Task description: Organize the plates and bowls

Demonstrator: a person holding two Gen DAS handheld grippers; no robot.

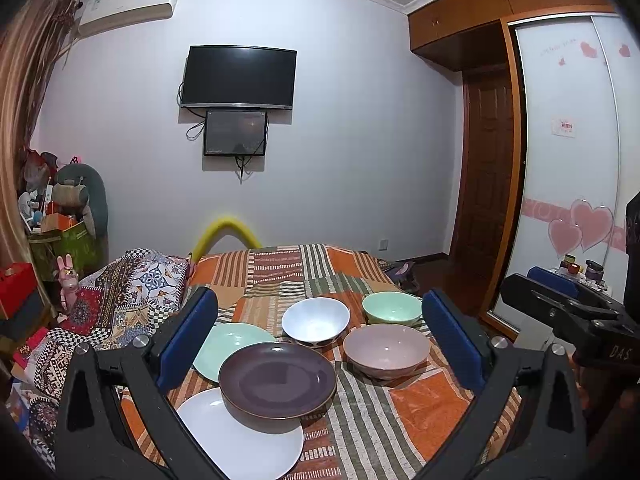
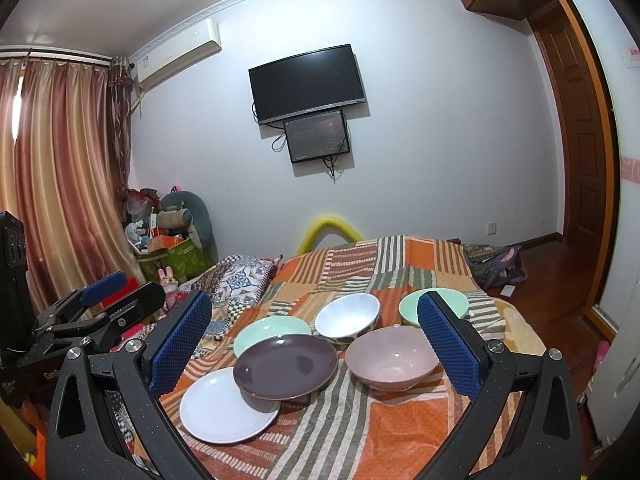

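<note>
Plates, dark purple [image 1: 278,378] overlapping white [image 1: 244,436] and mint [image 1: 230,346], unsorted; bowls unstacked; both hand-held grippers [image 1: 320,340] [image 2: 314,344] apart, empty.

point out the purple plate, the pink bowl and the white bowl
purple plate [image 1: 276,376], left wrist view, centre of its well
pink bowl [image 1: 386,346], left wrist view, inner wall
white bowl [image 2: 346,314], right wrist view, inner wall

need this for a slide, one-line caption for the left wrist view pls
Open left gripper hovering over a patchwork bedspread holding three overlapping plates and three bowls.
</note>
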